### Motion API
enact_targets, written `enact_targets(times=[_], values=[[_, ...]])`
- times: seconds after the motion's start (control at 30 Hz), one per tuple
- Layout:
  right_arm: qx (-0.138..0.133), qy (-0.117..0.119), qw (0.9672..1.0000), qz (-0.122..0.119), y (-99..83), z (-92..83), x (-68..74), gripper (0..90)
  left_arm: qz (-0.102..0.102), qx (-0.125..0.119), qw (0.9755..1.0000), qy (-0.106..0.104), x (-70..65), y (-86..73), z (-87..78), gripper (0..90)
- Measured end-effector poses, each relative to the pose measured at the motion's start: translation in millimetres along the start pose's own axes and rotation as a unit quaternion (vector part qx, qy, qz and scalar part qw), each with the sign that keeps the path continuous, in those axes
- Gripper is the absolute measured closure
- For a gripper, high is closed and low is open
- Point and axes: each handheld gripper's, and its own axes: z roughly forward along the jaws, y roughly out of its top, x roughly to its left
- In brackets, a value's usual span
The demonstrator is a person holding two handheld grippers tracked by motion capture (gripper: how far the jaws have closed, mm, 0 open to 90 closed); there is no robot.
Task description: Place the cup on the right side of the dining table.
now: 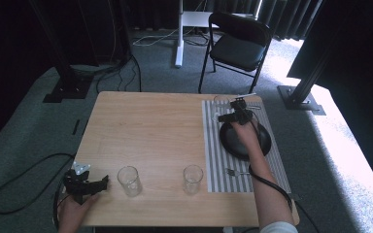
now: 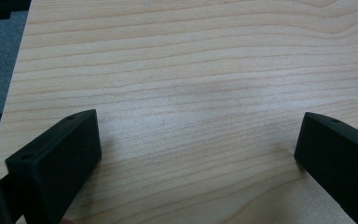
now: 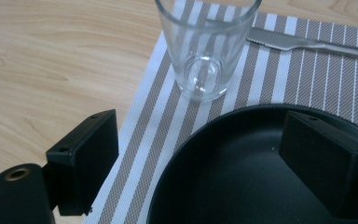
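Right gripper view: the right gripper (image 3: 193, 154) hangs with jaws spread wide and empty above the black plate (image 3: 242, 177), just short of a glass (image 3: 205, 46) on the striped mat (image 3: 270, 74). Pushing forward could tip it. The left gripper (image 2: 196, 154) rests open-jawed over bare table (image 2: 191, 70).

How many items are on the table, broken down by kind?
Glasses: 3 — near left, near middle, far one on the placemat
Black plate: 1
Striped placemat: 1
Fork: 1
Knife: 1
Total: 7
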Motion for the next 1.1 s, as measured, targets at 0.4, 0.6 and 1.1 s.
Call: enact_targets(times=[0.4, 0.6, 1.1], values=[[-0.014, 0.008, 0.9999, 0.002, -16.6, -9.5, -1.2, 11.2, 0.0, 0.0, 1.0, 0.0, 0.0, 0.0, 0.0, 0.7], [-0.024, 0.003, 0.9997, 0.0, -30.4, -17.1, -3.4, 11.2, 0.003, 0.0, 1.0, -0.003, 0.8, -0.2, -0.3, 0.7], [-0.042, -0.009, 0.999, 0.008, -66.8, -32.3, -16.5, 11.2, 0.003, 0.0, 1.0, -0.003, 0.8, -0.2, -0.2, 0.7]])
